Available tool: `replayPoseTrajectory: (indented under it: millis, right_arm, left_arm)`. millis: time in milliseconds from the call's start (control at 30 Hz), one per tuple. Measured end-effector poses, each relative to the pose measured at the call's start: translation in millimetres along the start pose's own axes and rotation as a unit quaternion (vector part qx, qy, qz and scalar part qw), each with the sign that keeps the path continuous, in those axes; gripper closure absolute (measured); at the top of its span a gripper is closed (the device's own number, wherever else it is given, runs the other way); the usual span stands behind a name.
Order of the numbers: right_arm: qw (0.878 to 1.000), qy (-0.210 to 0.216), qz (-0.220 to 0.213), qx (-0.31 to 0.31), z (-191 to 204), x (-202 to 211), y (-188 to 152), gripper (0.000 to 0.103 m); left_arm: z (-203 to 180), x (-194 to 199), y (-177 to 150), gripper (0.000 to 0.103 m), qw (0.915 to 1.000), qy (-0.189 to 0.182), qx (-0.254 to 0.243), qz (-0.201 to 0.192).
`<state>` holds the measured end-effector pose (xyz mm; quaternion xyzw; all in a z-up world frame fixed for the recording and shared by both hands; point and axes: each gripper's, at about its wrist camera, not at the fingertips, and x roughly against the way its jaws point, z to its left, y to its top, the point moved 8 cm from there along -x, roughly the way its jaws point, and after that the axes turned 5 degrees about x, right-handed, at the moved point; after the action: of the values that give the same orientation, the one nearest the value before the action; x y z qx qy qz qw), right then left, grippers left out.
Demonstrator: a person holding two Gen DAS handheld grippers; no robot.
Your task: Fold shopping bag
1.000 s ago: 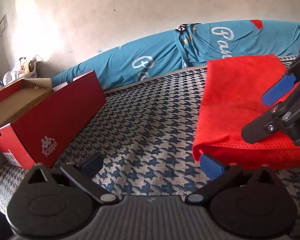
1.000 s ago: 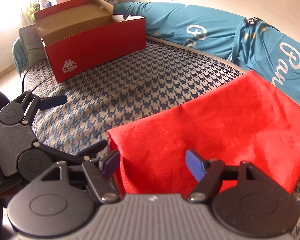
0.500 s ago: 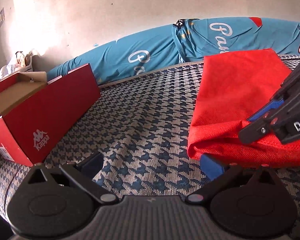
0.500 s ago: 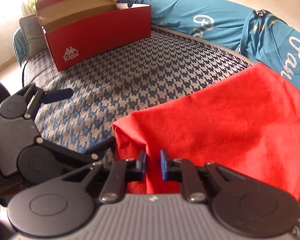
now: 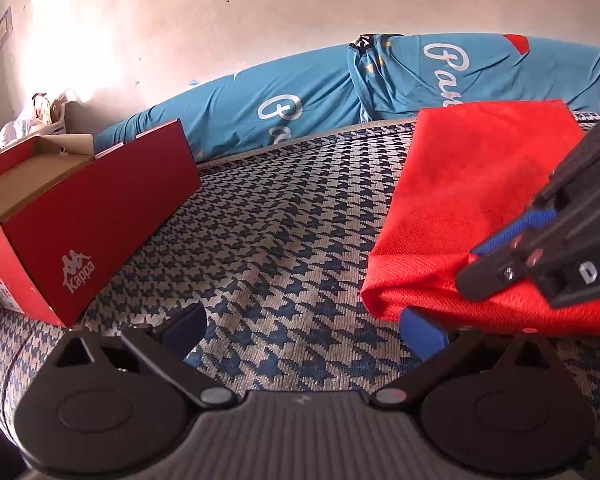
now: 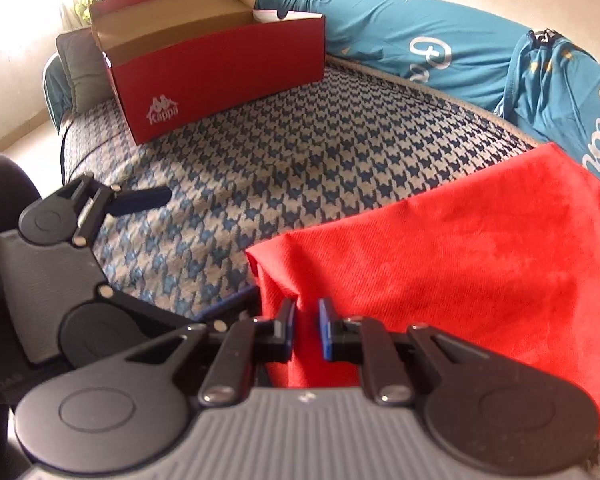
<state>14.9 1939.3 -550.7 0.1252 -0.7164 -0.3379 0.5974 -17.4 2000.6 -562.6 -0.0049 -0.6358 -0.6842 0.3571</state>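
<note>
Red bag (image 6: 460, 264) on bed (image 6: 300, 168); right tool (image 6: 308, 330) pinching its near corner; left tool (image 5: 304, 328) wide, empty.

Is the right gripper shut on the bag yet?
Yes: the right gripper is shut, its pads pinching the red shopping bag's near edge.

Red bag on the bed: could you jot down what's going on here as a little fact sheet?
surface: houndstooth bed cover
red bag: lies flat, near edge bunched up
right gripper: shut on the red bag's near edge
left gripper: open, one finger at the bag's corner, gripping nothing
shoe box: red, open, at the far side
pillows: blue, along the wall
</note>
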Motion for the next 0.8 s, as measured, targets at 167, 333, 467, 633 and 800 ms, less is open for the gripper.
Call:
replayPoseTrajectory:
  millis: [167, 333, 467, 633, 800]
  right_arm:
    - [1.0, 0.011, -0.005, -0.02, -2, -1, -2, 0.091]
    - [1.0, 0.016, -0.01, -0.023, -5, 4, -1, 0.09]
    - [0.999, 0.028, -0.01, -0.015, -4, 8, -1, 0.085]
    - [0.999, 0.039, -0.009, -0.026, -9, 12, -2, 0.085]
    - [0.998, 0.047, -0.003, -0.039, -10, 10, -8, 0.085]
  left_arm:
    - [5, 18, 13, 0.0, 0.9993, 0.013, -0.018, -0.031]
    - [-3, 24, 23, 0.0, 0.997, 0.005, -0.063, -0.045]
    - [-1, 26, 25, 0.0, 0.9969, -0.011, -0.068, -0.037]
    - [7, 24, 30, 0.0, 0.9969, -0.069, -0.038, -0.005]
    - [18, 18, 52, 0.0, 0.9962, -0.079, -0.033, -0.016]
